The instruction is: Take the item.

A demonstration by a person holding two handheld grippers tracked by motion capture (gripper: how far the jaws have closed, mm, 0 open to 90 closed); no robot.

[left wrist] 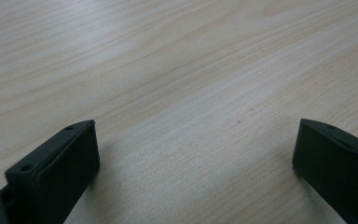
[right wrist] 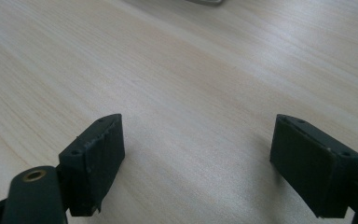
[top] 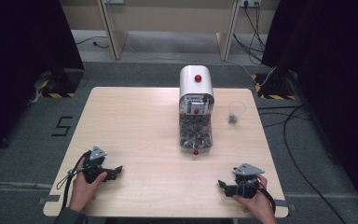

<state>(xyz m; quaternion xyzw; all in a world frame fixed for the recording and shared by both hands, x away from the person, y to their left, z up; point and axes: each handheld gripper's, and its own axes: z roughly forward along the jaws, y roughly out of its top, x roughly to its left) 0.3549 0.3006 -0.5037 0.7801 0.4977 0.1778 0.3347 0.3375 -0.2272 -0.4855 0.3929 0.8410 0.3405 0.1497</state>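
A white dispenser (top: 196, 81) with a red knob on top stands at the back middle of the table; its clear lower bin (top: 196, 133) holds dark small pieces. A clear plastic cup (top: 236, 112) with some dark pieces in it stands to its right. My left gripper (top: 117, 170) rests at the front left of the table, held by a hand, its jaws wide apart over bare wood (left wrist: 196, 140). My right gripper (top: 221, 185) rests at the front right, also held by a hand, open with nothing between its fingers (right wrist: 98, 158).
The light wooden table (top: 135, 126) has broad free room between the grippers and the dispenser. Cables (top: 298, 140) run over the grey floor to the right. Dark curtains hang at both sides.
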